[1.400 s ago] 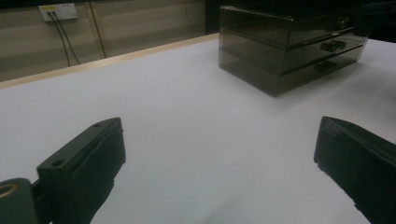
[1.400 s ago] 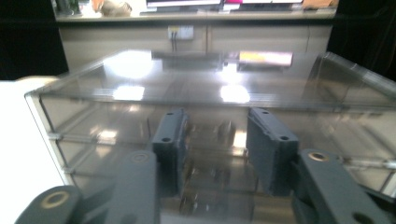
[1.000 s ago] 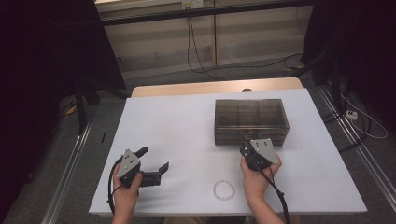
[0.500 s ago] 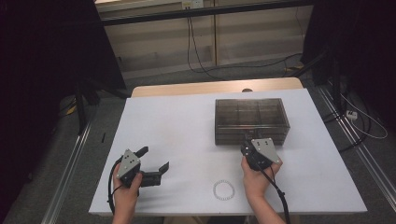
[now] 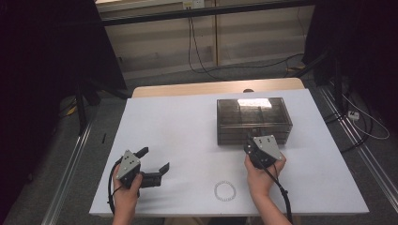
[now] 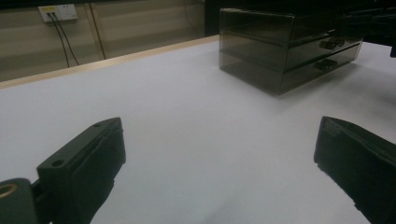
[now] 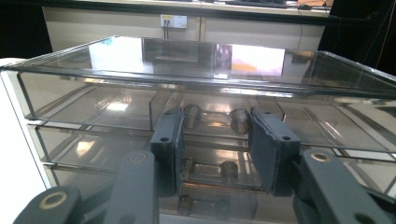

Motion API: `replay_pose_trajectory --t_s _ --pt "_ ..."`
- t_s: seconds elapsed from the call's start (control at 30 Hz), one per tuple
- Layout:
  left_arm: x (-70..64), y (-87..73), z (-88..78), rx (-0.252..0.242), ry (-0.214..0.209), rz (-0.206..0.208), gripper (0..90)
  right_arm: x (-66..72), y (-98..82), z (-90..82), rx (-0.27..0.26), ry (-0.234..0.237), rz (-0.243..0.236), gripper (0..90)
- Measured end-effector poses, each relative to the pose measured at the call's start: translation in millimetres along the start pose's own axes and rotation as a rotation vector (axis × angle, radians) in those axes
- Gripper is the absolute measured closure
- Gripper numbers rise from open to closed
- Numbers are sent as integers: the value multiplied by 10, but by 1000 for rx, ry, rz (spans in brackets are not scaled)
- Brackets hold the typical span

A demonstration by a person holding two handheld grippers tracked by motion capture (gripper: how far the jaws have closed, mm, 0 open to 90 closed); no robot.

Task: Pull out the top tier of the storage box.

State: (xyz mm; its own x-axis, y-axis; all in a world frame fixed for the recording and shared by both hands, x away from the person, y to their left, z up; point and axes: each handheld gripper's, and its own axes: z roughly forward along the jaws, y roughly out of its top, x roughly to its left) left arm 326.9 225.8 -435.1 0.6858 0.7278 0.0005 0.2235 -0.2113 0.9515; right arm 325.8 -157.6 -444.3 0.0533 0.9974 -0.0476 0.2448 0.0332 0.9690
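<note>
The smoky clear drawer box point(image 5: 253, 121) is sitting on the white table point(image 5: 187, 140), right of centre and toward the far edge. The right gripper point(image 7: 215, 144) is hovering at the box's near front face, its fingers point(image 7: 169, 140) flanking the top drawer handle point(image 7: 215, 119); they are standing partly apart and are not visibly pressing on the handle, so the grip is reading as released. The left gripper point(image 5: 155, 165) is resting in the person's left hand point(image 5: 126, 190) near the table's near-left corner, well apart from the box, fingers point(image 6: 88, 163) spread wide with nothing between them. A small beaded ring point(image 5: 225, 191) is lying on the table between the two hands, near the front edge.
</note>
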Motion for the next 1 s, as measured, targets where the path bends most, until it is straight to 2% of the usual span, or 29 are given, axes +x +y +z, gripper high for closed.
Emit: replay_pose_trajectory --t_s 0.6,1.0 --pt "-14 -3 20 10 -4 8 24 -37 -54 -29 -5 1 -22 563" --pt "-22 -3 25 12 -4 11 24 -42 -55 -86 -1 7 -20 563"
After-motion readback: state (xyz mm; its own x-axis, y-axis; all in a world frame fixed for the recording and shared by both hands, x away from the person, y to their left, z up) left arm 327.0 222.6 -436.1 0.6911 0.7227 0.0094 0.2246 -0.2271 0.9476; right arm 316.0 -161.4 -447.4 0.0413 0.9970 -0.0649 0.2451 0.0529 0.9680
